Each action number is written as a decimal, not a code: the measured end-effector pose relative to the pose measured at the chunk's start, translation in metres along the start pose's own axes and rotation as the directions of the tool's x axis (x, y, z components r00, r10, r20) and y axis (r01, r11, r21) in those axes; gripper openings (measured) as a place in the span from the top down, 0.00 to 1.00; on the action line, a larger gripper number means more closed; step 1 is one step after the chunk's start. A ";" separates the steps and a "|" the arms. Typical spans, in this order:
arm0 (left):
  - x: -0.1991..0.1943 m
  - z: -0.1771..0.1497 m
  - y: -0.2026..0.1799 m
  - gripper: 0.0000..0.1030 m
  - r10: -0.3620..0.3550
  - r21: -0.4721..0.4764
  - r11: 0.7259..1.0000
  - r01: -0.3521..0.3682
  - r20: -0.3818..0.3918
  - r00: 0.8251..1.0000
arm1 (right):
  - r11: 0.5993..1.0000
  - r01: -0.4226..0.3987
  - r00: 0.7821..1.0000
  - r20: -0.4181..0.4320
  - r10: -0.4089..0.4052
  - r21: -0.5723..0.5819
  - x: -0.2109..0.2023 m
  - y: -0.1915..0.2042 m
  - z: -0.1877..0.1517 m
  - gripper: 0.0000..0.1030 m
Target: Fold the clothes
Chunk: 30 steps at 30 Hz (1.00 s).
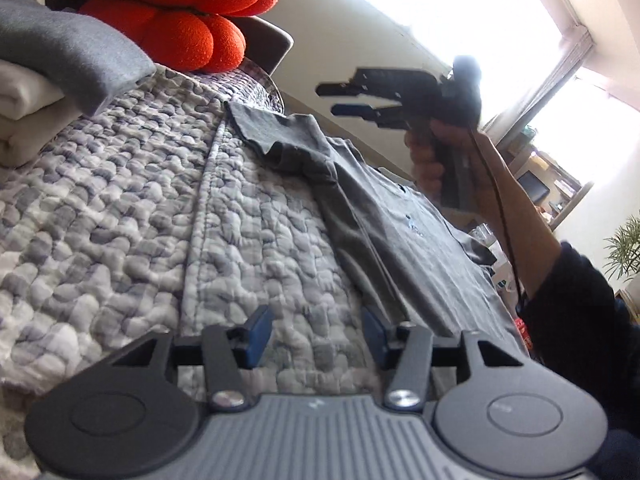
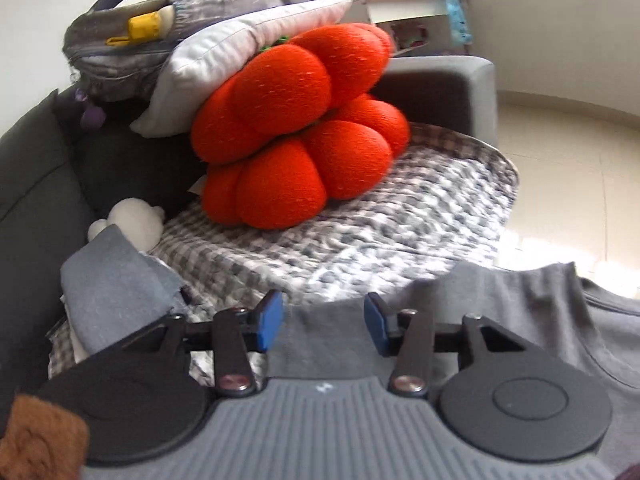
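Note:
A dark grey T-shirt [image 1: 360,184] lies spread on the quilted grey-and-white cover [image 1: 140,208], one sleeve toward the far end. My left gripper [image 1: 316,336] is open, low over the quilt just left of the shirt's near hem, holding nothing. In the left wrist view the right gripper [image 1: 332,100] hangs in the air above the shirt's far part, held by a hand, fingers apart. In the right wrist view the right gripper [image 2: 322,324] is open above the shirt [image 2: 500,320], nothing between its blue pads [image 2: 269,320].
A stack of folded grey and cream clothes [image 1: 52,80] sits at the left of the cover. Orange puffy cushions [image 2: 300,128] and a pale pillow [image 2: 240,52] rest at the sofa's far end by the dark armrest [image 2: 440,88]. A person's arm [image 1: 520,216] crosses at the right.

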<state>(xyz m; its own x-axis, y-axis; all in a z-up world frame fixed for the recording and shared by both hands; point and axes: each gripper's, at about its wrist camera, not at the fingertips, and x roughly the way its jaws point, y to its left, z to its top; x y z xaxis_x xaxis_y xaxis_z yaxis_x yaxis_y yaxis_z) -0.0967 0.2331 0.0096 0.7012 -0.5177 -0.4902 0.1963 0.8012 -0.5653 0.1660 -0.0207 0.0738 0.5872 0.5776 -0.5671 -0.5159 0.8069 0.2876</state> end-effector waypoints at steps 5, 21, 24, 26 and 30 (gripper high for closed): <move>0.039 0.060 0.002 0.37 -0.013 -0.088 0.996 0.019 0.073 0.997 | 0.980 0.191 0.981 0.011 -0.192 0.058 -0.040 -0.079 -0.011 0.52; 0.189 0.150 0.020 0.75 0.293 -0.085 0.954 -0.286 0.074 0.953 | 0.972 0.206 0.977 -0.028 -0.211 -0.113 0.038 -0.125 0.014 0.53; 0.191 0.153 0.022 0.93 0.310 -0.040 0.951 -0.308 0.082 0.947 | 0.947 0.274 0.956 -0.060 -0.288 -0.170 0.072 -0.114 0.011 0.98; 0.184 0.159 0.021 0.93 0.297 -0.025 0.955 -0.296 0.124 0.947 | 0.941 0.276 0.958 -0.025 -0.287 -0.198 0.072 -0.105 0.015 0.98; 0.171 0.177 0.017 0.94 0.282 -0.019 0.959 -0.284 0.210 0.936 | 0.931 0.316 0.948 0.101 -0.302 -0.183 0.055 -0.095 0.038 0.98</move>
<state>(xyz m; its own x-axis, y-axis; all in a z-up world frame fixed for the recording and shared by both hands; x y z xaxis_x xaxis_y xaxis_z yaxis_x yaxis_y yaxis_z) 0.1477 0.2116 0.0331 0.8559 -0.1959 -0.4787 -0.0242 0.9093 -0.4154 0.2709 -0.0608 0.0444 0.7755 0.3162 -0.5464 -0.4088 0.9111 -0.0531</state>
